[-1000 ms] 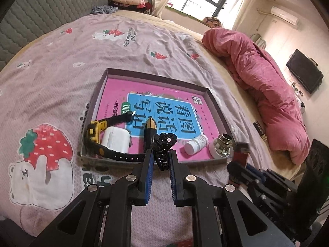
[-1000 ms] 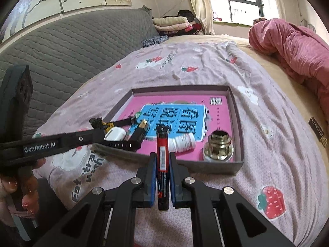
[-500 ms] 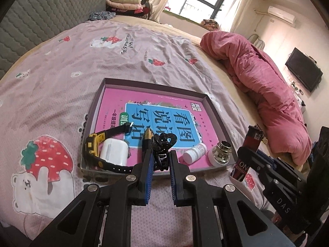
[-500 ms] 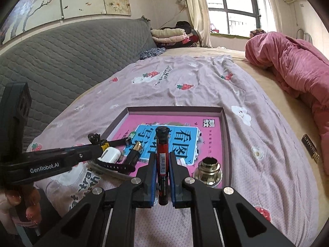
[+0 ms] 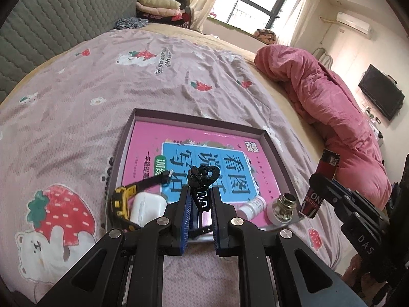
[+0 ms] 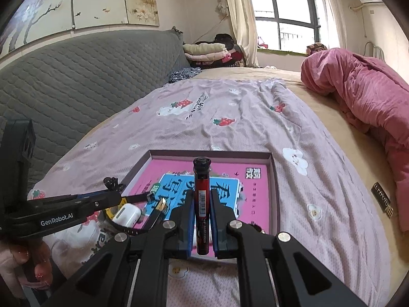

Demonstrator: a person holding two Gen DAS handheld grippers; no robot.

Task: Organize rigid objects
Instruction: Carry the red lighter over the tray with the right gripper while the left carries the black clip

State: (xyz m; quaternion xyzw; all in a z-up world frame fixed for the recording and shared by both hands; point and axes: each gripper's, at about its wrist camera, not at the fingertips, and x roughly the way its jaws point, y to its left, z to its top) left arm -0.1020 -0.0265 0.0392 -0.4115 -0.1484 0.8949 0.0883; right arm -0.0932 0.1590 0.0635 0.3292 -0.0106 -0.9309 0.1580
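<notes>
A shallow box tray with a pink book inside lies on the bed. My left gripper is shut on a black hair claw clip, held above the tray's near edge. My right gripper is shut on a red lighter, upright above the tray; the lighter also shows in the left wrist view. In the tray lie a yellow-black watch, a white earbud case, a small white bottle and a brass metal fitting. A dark pen-like item lies by the case.
A rumpled pink quilt lies along the bed's right side. A grey padded headboard runs on the left. Folded clothes are stacked at the far end by the window. A strawberry-print sheet covers the bed.
Both grippers have risen and drawn back from the tray, each still holding its item. The tray now looks smaller and farther away in both views.
</notes>
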